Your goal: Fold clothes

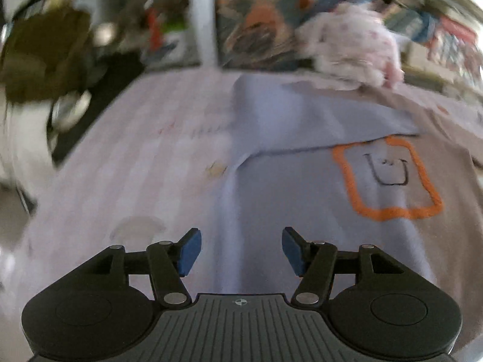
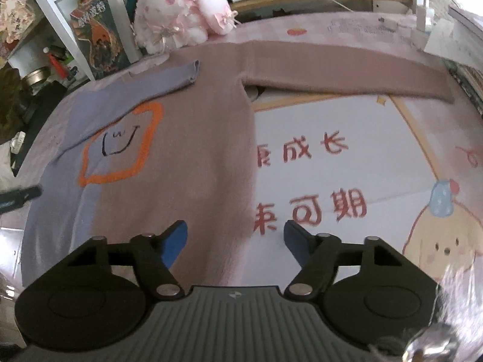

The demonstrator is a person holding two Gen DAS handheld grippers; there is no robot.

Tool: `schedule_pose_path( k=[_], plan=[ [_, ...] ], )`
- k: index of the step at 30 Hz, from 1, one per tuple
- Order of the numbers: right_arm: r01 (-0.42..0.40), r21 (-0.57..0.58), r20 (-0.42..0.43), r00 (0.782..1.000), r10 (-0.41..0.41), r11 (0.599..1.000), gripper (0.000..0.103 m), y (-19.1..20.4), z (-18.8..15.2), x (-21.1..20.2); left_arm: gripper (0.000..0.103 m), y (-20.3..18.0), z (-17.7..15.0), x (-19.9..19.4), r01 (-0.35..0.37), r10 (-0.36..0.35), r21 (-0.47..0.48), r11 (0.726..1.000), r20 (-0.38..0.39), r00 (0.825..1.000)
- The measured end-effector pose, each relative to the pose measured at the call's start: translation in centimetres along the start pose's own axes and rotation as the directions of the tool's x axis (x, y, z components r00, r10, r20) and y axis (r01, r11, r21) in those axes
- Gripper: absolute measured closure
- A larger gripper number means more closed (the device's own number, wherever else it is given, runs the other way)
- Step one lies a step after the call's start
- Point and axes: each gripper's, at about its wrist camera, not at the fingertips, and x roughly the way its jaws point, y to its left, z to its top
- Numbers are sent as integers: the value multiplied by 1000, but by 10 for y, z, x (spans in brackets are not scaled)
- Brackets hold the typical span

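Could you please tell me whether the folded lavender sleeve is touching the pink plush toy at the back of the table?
Apart. The right wrist view shows the lavender sleeve ending short of the plush toy, with tablecloth between them.

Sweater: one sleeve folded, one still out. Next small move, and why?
Probably bring the right gripper to the brown sleeve and fold it across the sweater. The lavender sleeve already lies folded over the chest above the orange outline, while the brown one is stretched flat over the pink mat. Both grippers are open and empty.
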Motion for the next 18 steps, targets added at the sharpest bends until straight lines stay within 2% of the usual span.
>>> schedule_pose_path(
  k=[4, 7, 8, 9, 10, 11, 13, 15, 18],
  plan=[
    [40, 7, 2, 999, -40, 999, 40, 10, -10, -3, 43, 23, -6, 4, 24, -25, -92, 995, -11, 1000],
    [62, -24, -4, 998, -62, 998, 56, 21, -16, -4, 47, 30, -10, 12, 54, -58, -121, 991, -30, 998],
    [70, -39, -6, 998, -70, 997, 59, 25, -17, -3, 58, 32, -12, 13, 66, -71, -124, 990, -32, 997],
    [85, -61, -3, 996, -85, 995, 63, 30, -20, -3, 61, 33, -13, 15, 79, -83, -126, 989, -34, 996],
    [101, -83, 0, 995, -101, 991, 69, 36, -22, -3, 76, 34, -13, 16, 93, -96, -118, 989, -28, 995],
    [122, -98, 9, 993, -122, 988, 73, 40, -24, -3, 97, 34, -12, 16, 118, -121, -112, 987, -25, 992],
    [138, -93, 29, 990, -136, 986, 88, 45, -27, -2, 98, 37, -11, 18, 143, -148, -128, 981, -29, 989],
    [144, -80, 39, 989, -142, 986, 90, 48, -27, 0, 99, 39, -7, 20, 122, -126, -127, 984, -20, 992],
    [150, -99, 53, 988, -146, 984, 91, 59, -23, 7, 99, 48, -1, 26, 101, -106, -179, 979, -15, 994]
  ],
)
